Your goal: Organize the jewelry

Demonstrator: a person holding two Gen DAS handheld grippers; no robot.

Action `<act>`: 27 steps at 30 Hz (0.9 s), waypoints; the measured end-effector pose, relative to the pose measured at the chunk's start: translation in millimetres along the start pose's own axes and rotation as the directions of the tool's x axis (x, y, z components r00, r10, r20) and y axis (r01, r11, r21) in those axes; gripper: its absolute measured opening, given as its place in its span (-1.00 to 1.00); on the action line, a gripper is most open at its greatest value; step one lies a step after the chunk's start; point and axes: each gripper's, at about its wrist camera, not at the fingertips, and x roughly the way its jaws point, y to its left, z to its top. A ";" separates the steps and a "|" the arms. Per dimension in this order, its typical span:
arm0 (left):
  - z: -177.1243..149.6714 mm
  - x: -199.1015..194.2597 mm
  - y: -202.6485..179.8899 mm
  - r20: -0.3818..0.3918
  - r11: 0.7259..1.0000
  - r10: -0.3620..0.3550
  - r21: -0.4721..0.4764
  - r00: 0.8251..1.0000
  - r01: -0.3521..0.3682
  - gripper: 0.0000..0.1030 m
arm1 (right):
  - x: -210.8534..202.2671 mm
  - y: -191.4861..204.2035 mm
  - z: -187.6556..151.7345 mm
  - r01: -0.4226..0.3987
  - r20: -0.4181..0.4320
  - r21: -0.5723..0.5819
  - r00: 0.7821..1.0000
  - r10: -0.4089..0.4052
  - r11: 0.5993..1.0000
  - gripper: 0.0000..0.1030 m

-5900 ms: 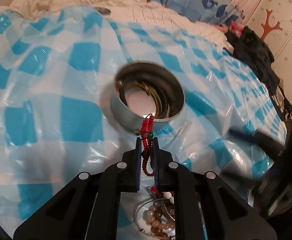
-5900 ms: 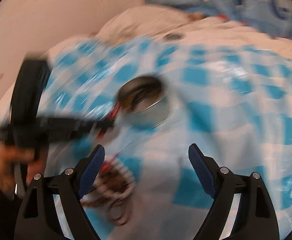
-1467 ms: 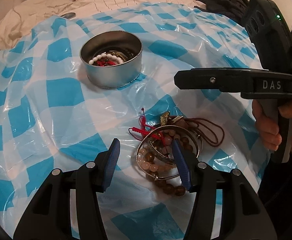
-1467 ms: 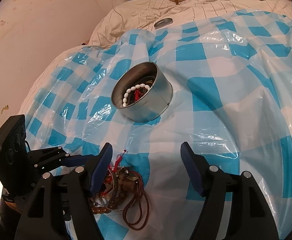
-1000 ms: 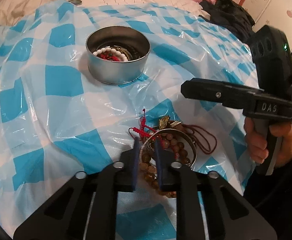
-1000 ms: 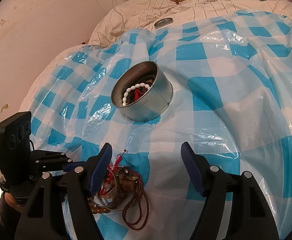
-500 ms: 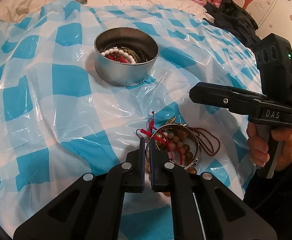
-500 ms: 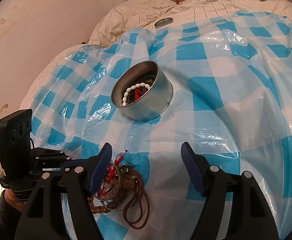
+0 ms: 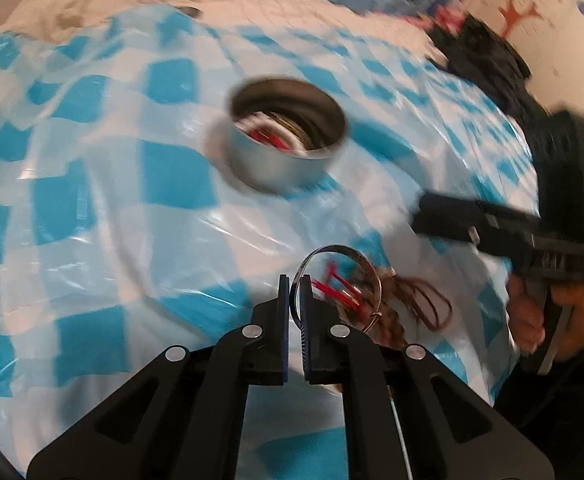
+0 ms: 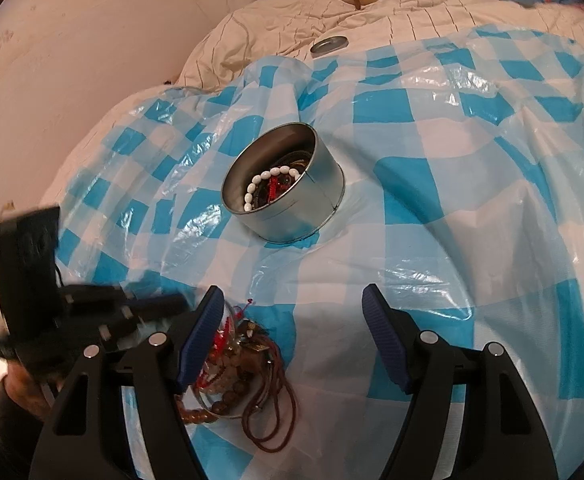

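Observation:
My left gripper (image 9: pixel 296 286) is shut on a thin silver bangle (image 9: pixel 334 249), which stands upright above the jewelry pile (image 9: pixel 408 304). Red cords show through the ring. The round metal tin (image 9: pixel 276 168) sits farther off on the checked sheet, holding a white bead bracelet and red pieces. In the right wrist view the tin (image 10: pixel 312 212) is ahead at centre. The pile (image 10: pixel 248 364) of brown beads and cords lies by my right gripper's left finger. My right gripper (image 10: pixel 292 320) is open, its jaws opening, with nothing between them. The left gripper (image 10: pixel 164 304) appears blurred at the pile's left.
A blue-and-white checked plastic sheet (image 10: pixel 452 200) covers a soft bed. A round metal lid (image 10: pixel 329 45) lies on the cream quilt behind. Dark clothes (image 9: pixel 488 64) are heaped at the far right. A pinkish wall (image 10: pixel 72 60) runs along the left. A hand (image 9: pixel 532 320) holds the right gripper.
My left gripper closed on the silver bangle and raised it off the pile, tilting toward the tin. The right gripper stayed put, its jaws a little wider.

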 end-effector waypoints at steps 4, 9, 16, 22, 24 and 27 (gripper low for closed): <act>6.0 -11.8 20.1 0.043 0.997 0.014 -0.070 0.999 -0.011 -0.92 | 5.1 23.6 -6.5 0.015 -0.098 -0.219 0.994 -0.037 0.976 0.44; 7.6 -13.4 22.4 0.045 0.996 0.031 -0.080 0.998 -0.027 -0.92 | 19.1 48.0 -31.9 -0.011 -0.212 -0.438 0.973 -0.092 0.899 0.44; 7.3 -13.9 22.9 0.047 0.997 0.031 -0.078 0.998 -0.027 -0.89 | 14.8 39.4 -36.6 -0.091 -0.279 -0.442 0.959 -0.041 0.892 0.07; 12.9 -7.8 20.4 0.045 0.996 0.040 -0.079 0.998 -0.037 -0.90 | 8.2 33.8 -40.9 -0.144 -0.299 -0.426 0.954 0.011 0.893 -0.36; 15.1 -2.1 19.1 0.039 0.995 0.056 -0.079 0.998 -0.052 -0.89 | 6.3 25.3 -38.4 -0.150 -0.296 -0.390 0.955 0.031 0.909 -0.48; 14.5 10.6 19.5 0.021 0.993 0.077 -0.092 0.997 -0.075 -0.90 | 6.0 16.8 -38.0 -0.169 -0.287 -0.331 0.955 0.071 0.929 -0.50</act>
